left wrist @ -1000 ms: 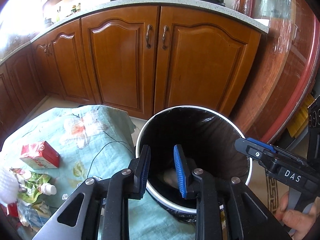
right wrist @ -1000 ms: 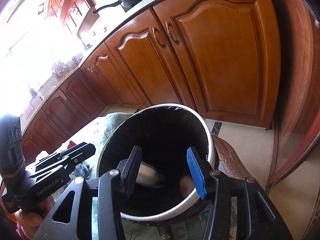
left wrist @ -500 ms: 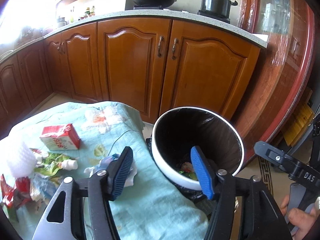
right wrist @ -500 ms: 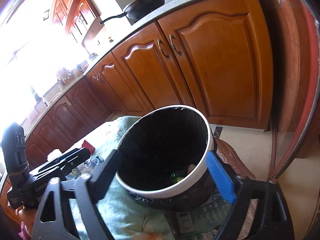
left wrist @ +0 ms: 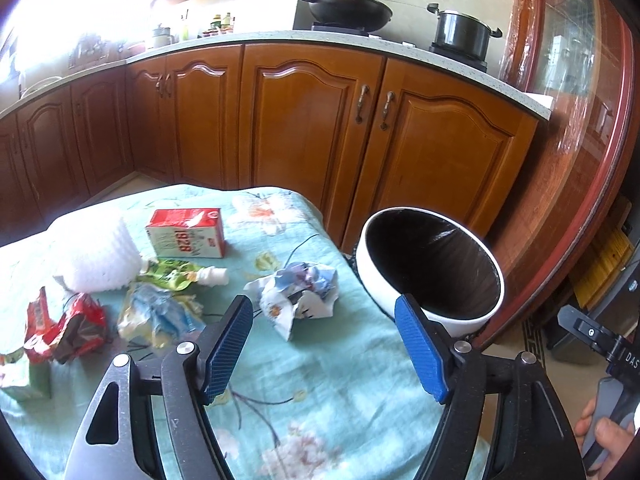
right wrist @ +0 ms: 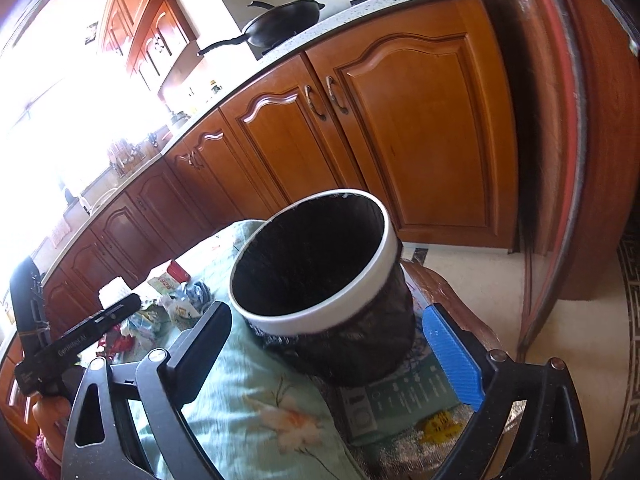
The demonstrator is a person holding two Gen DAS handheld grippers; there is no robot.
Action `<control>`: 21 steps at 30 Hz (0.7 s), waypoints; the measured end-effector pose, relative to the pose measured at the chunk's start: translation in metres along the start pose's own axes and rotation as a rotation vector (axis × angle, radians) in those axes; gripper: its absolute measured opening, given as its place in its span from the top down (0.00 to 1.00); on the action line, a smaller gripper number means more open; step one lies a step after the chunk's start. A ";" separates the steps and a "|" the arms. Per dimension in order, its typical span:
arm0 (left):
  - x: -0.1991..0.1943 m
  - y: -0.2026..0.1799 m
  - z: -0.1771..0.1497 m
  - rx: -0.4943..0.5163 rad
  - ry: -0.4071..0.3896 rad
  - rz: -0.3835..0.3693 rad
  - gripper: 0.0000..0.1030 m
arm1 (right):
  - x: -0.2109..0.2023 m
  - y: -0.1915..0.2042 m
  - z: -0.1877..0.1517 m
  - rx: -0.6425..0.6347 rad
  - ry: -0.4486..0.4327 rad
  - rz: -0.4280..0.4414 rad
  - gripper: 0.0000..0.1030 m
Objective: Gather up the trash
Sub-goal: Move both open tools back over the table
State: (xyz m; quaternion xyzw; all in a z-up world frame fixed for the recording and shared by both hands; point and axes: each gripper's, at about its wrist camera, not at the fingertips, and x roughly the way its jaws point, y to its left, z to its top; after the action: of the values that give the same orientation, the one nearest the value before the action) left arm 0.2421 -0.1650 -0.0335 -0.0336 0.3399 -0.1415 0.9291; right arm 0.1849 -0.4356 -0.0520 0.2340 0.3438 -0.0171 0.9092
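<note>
Left tongs (left wrist: 324,344): we find them spread apart and empty, jaws lately widening, above the floral tabletop (left wrist: 340,380).

Right tongs (right wrist: 340,352): spread wider, empty, jaws lately widening, framing the bin (right wrist: 320,308).

Bin: white-rimmed, black-lined, at the tabletop's edge.

Trash, all left of the bin on the tabletop: crumpled paper (left wrist: 298,290) nearest; red-and-white carton (left wrist: 186,233); green pouch (left wrist: 180,274); white foam (left wrist: 94,256); red wrapper (left wrist: 64,330) farthest.
</note>
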 end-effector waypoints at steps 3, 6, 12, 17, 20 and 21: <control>-0.012 0.007 -0.009 -0.015 -0.010 0.009 0.28 | -0.005 -0.001 -0.007 0.010 0.000 0.001 0.05; -0.026 0.011 -0.017 -0.020 -0.027 0.017 0.28 | -0.011 0.005 -0.014 -0.005 -0.016 -0.002 0.05; -0.052 0.012 -0.032 0.007 -0.076 0.045 0.23 | -0.025 0.033 -0.027 -0.081 -0.070 0.004 0.05; -0.075 0.016 -0.043 0.012 -0.102 0.057 0.22 | -0.034 0.052 -0.033 -0.124 -0.087 0.019 0.04; -0.085 0.024 -0.047 0.001 -0.107 0.063 0.20 | -0.035 0.065 -0.036 -0.151 -0.077 0.041 0.04; -0.088 0.028 -0.049 -0.006 -0.106 0.069 0.19 | -0.034 0.069 -0.038 -0.158 -0.072 0.049 0.04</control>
State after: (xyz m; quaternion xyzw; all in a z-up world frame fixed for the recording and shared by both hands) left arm 0.1530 -0.1119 -0.0209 -0.0319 0.2915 -0.1066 0.9501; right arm 0.1490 -0.3623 -0.0265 0.1690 0.3052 0.0239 0.9369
